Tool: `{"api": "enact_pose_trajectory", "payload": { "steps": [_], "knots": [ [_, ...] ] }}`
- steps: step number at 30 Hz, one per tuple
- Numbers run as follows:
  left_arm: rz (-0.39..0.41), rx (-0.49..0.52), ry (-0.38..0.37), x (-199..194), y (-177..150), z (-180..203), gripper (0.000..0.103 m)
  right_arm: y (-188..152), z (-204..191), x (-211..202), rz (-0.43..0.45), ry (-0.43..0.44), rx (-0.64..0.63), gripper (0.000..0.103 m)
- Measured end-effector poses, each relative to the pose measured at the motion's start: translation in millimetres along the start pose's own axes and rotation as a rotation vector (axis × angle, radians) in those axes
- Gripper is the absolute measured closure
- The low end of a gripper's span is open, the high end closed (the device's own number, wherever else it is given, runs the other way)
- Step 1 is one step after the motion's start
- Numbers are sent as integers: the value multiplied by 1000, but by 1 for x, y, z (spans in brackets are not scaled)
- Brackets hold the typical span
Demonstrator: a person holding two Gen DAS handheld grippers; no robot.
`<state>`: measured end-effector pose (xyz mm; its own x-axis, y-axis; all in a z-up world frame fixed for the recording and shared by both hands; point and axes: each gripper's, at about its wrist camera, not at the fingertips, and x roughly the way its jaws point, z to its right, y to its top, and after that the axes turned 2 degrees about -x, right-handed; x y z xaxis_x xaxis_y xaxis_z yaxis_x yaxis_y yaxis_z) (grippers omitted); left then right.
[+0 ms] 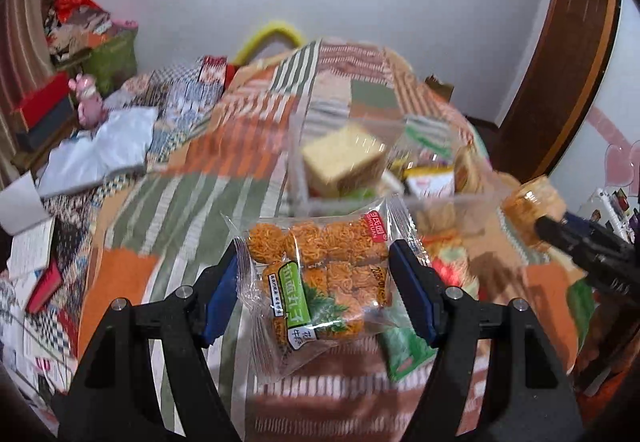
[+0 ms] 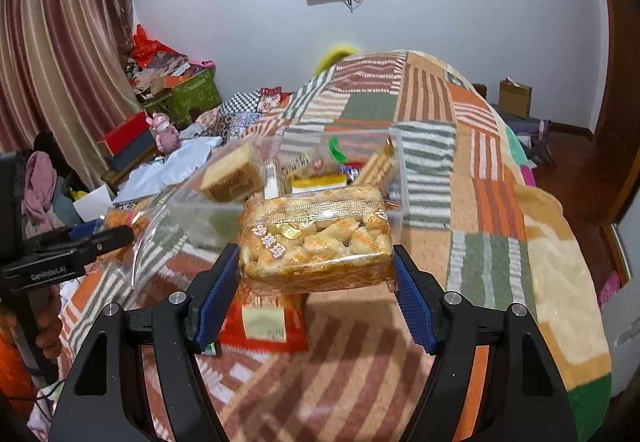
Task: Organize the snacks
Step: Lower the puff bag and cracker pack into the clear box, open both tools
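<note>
Snacks ride in both grippers, just short of the clear bin (image 2: 400, 162) on the bed: left fingers (image 1: 224, 278) pinch a crinkly noodle-ball packet (image 1: 316, 274), light and crushable; right fingers (image 2: 218, 282) clamp a firm sachima block (image 2: 316, 238) by its ends

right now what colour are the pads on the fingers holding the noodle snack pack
Blue pads on black fingers, clearest in the left wrist view, either side of the noodle snack pack.

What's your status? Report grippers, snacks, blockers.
Left gripper shut on noodle pack. Right gripper shut on sachima pack. Both up off the blanket. Bin ahead, nothing blocking.
</note>
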<state>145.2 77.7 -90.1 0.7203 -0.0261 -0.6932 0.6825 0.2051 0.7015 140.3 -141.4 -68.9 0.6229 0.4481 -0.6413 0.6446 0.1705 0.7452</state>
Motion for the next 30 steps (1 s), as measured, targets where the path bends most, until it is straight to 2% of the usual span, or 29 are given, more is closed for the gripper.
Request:
{"api": "enact_pose_trajectory", "payload": {
  "steps": [7,13,24,30],
  "knots": [
    [21,16,-19,27,30,15,32,23,-3,20,12,12,-12,33],
    [-50,6,-61,65,43,21,32,36,-3,43,-7,13,-19,33],
    [-40,43,-42,105,61,34,31,45,3,73,-55,8,-24,33],
    [-24,74,5,118,65,39,33,47,5,86,-78,7,-26,33]
  ]
}}
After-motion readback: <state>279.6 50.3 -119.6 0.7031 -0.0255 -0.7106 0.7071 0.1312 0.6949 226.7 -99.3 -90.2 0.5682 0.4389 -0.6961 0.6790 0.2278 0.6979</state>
